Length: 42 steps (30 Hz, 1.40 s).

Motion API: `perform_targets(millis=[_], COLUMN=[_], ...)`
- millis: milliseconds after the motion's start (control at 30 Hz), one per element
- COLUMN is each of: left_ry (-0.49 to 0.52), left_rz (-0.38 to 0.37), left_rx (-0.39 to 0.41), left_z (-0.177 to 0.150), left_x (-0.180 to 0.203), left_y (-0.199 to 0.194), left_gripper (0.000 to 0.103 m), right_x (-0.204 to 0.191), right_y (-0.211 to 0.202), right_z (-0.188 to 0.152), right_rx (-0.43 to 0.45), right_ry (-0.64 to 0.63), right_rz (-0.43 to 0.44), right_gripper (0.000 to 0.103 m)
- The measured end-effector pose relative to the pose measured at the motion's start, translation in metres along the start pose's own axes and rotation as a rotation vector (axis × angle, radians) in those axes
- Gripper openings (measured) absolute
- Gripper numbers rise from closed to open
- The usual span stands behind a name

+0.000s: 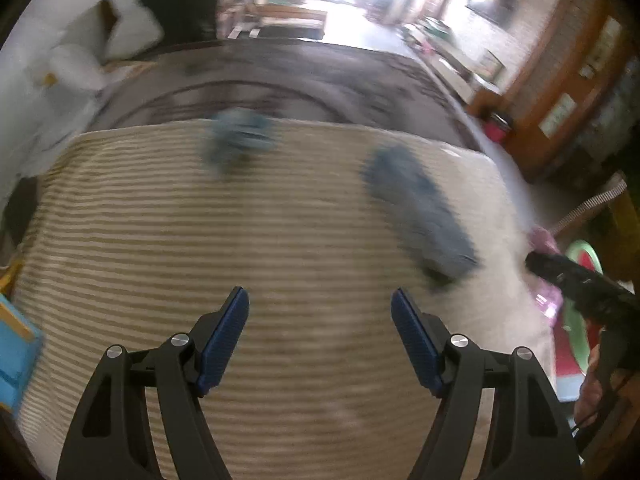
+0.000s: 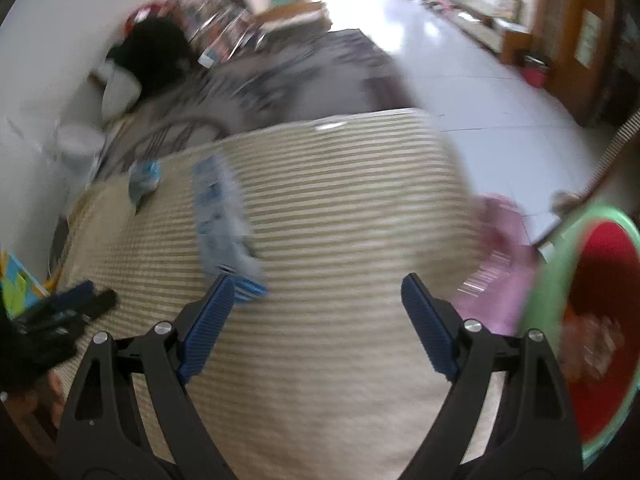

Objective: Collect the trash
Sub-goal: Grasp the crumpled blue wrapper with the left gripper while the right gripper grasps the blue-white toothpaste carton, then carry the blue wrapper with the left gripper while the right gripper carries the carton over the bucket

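Both views are blurred by motion. A long blue wrapper (image 1: 420, 216) (image 2: 220, 216) lies on the striped beige mat (image 1: 200, 240) (image 2: 340, 220). A smaller crumpled blue wrapper (image 1: 240, 136) (image 2: 144, 178) lies farther back. A pink wrapper (image 2: 500, 264) (image 1: 544, 240) sits at the mat's right edge, beside a red basin with a green rim (image 2: 600, 280) (image 1: 584, 256); some trash (image 2: 592, 340) lies inside the basin. My left gripper (image 1: 320, 292) hangs open over bare mat. My right gripper (image 2: 318, 278) is open too, with the long wrapper's near end just beyond its left fingertip and nothing between its fingers.
A grey patterned rug (image 1: 280, 92) lies beyond the mat, with white cushions (image 1: 128, 28) and a dark bundle (image 1: 180, 4) by the wall. White tiled floor (image 2: 460, 80) runs to the right toward wooden furniture (image 1: 560, 80). A small red bin (image 1: 498, 128) stands there.
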<state>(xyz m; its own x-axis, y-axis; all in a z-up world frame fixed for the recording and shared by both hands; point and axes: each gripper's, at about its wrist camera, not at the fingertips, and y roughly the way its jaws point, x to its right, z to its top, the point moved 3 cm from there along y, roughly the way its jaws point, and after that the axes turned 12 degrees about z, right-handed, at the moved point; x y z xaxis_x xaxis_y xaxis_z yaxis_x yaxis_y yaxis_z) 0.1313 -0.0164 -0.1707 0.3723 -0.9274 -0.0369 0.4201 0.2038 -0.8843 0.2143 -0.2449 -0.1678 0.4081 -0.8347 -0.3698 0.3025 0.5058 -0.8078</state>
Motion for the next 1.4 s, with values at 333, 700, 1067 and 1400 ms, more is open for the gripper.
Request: perform_targets(millis=[333, 700, 1067, 1400], left_ry=[0.058, 0.157, 0.313, 0.279], left_rz=[0.065, 0.026, 0.047, 0.018], left_rx=[0.086, 0.040, 0.090, 0.097], left_z=[0.090, 0.123, 0.109, 0.079], left_x=[-0.056, -0.020, -0.006, -0.013], left_y=[0.048, 0.128, 0.119, 0.085], left_gripper=[0.070, 0.072, 0.022, 0.011], right_x=[-0.040, -0.042, -0.043, -0.031], right_y=[0.083, 0.012, -0.022, -0.054], right_z=[0.007, -0.048, -0.071, -0.083], right_rx=[-0.129, -0.064, 0.013, 0.097], right_ry=[-0.028, 0.098, 0.169, 0.214], right_rz=[-0.055, -0.013, -0.015, -0.024], right_gripper=[0.042, 0.040, 0.040, 0.040])
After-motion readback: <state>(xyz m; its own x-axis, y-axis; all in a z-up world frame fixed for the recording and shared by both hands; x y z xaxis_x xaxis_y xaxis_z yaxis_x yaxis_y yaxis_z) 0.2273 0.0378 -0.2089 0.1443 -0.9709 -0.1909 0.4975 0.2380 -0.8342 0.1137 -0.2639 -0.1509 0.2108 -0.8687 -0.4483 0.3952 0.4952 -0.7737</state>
